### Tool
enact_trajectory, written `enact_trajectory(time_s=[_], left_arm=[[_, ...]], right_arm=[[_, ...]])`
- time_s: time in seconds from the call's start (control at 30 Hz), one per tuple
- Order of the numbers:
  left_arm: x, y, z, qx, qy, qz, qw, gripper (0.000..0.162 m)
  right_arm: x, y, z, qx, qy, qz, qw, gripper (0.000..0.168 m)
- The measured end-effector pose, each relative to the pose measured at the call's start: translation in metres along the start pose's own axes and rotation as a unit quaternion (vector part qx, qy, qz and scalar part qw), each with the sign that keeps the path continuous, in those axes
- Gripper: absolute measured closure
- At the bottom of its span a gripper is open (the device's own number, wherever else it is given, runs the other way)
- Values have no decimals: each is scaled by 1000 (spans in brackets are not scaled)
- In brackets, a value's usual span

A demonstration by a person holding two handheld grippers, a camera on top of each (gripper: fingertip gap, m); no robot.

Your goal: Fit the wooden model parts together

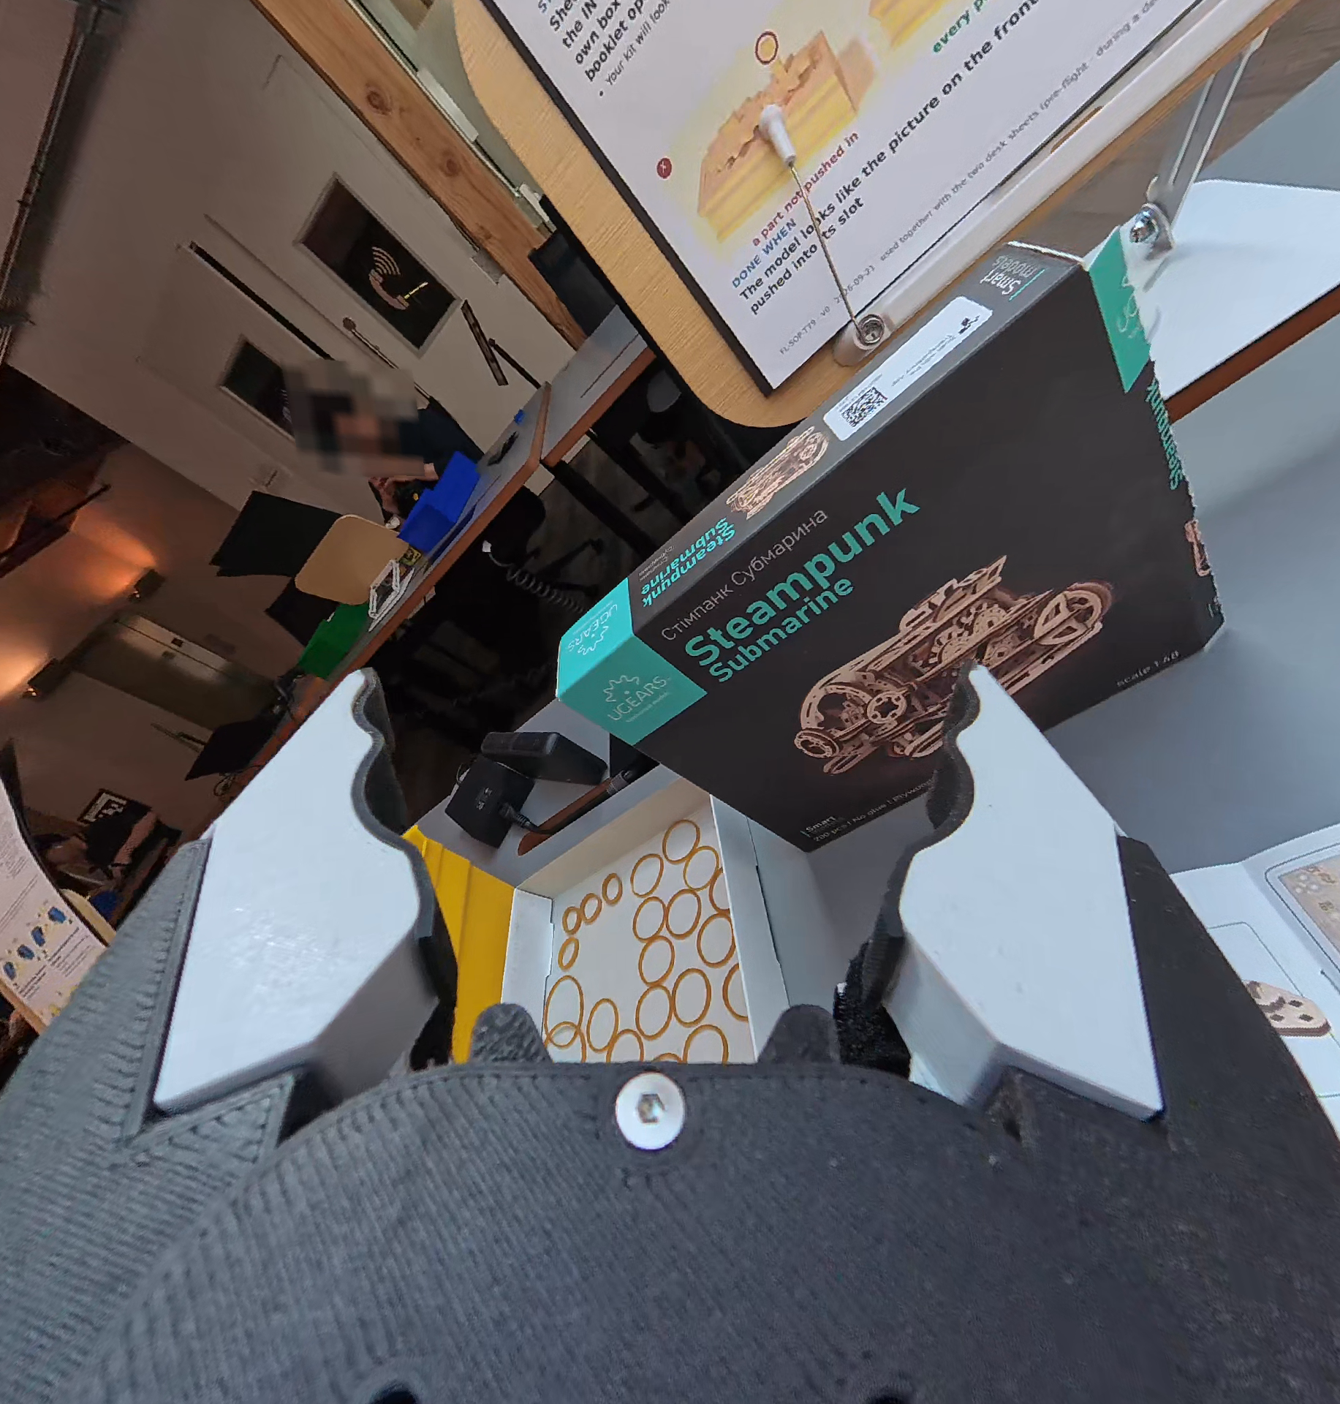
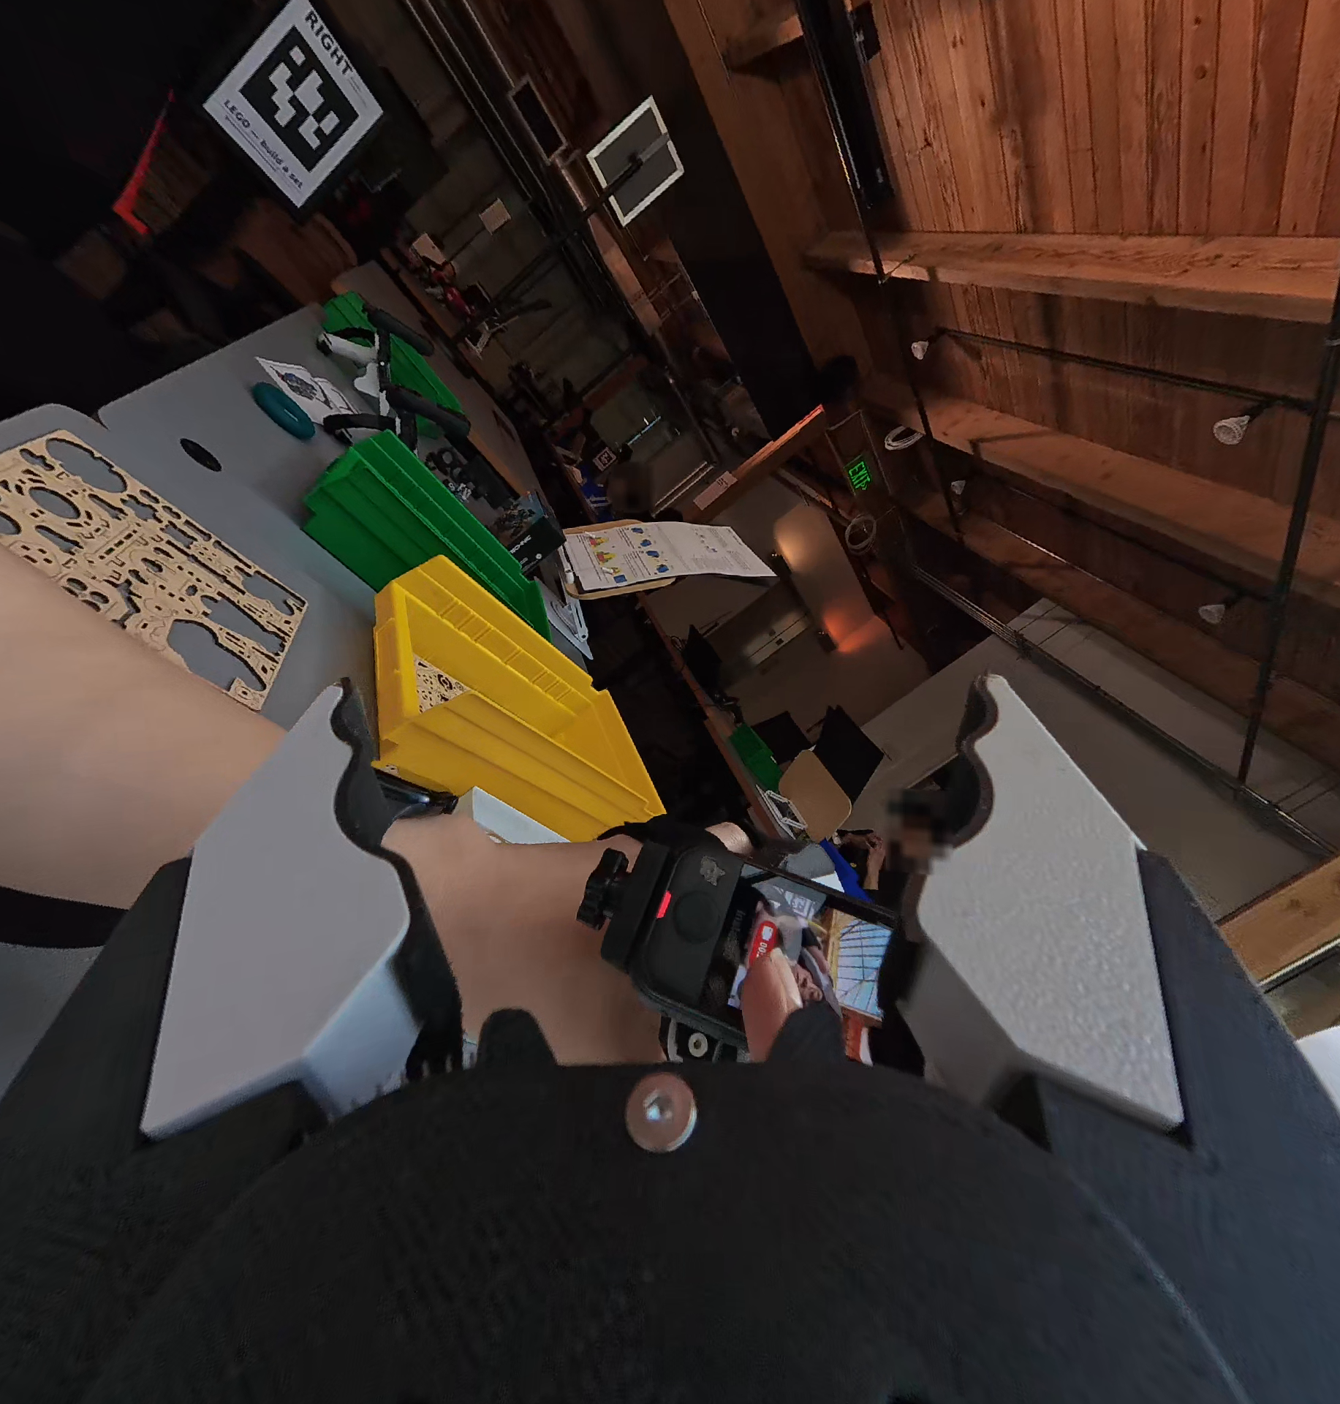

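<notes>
- The grey table (image 1: 1259, 722) carried a black, teal-edged cardboard model box (image 1: 917, 577), propped up.
- A yellow plastic bin (image 2: 499, 706) sat beside a punched-out plywood parts sheet (image 2: 120, 547).
- A small wooden model piece (image 1: 1285, 1010) lay near the table's edge.
- The left gripper (image 1: 670, 760) and the right gripper (image 2: 663, 760) were both released and empty, raised off the table; I'd lower them, choose mating parts, then grip squarely.
</notes>
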State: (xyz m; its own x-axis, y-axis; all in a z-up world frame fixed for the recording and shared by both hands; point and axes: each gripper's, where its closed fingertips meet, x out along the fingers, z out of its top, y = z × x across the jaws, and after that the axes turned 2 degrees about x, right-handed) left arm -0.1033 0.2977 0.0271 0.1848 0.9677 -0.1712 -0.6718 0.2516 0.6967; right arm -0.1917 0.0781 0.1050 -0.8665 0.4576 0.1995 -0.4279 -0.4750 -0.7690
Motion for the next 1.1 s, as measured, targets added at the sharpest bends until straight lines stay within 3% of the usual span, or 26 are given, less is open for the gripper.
enact_trajectory(time_s=[0.17, 0.43, 0.6, 0.7, 0.8, 0.87, 1.0, 1.1], left_arm=[[0, -8, -1, 11, 7, -6, 1000, 21], [-4, -9, 2, -22, -7, -38, 999, 21], [-11, -14, 16, -91, -49, -100, 990, 20], [-30, 2, 45, -152, -148, -116, 970, 21], [-78, 48, 81, -206, -315, -66, 924, 26], [-129, 67, 103, -201, -433, -44, 878, 30], [-210, 35, 140, -129, -544, -90, 824, 24], [-260, -7, 155, -32, -596, -85, 798, 25]], right_arm=[[6, 11, -17, -3, 26, 13, 1000, 20], [-9, -7, 27, -2, -31, -9, 999, 22], [-38, -71, 28, 61, -38, -82, 994, 23], [-79, -150, 6, 148, -13, -215, 965, 27], [-139, -215, -72, 232, 105, -360, 897, 32], [-178, -228, -140, 210, 258, -421, 844, 31], [-195, -199, -220, 100, 497, -385, 771, 35], [-169, -168, -236, 16, 564, -323, 760, 36]])
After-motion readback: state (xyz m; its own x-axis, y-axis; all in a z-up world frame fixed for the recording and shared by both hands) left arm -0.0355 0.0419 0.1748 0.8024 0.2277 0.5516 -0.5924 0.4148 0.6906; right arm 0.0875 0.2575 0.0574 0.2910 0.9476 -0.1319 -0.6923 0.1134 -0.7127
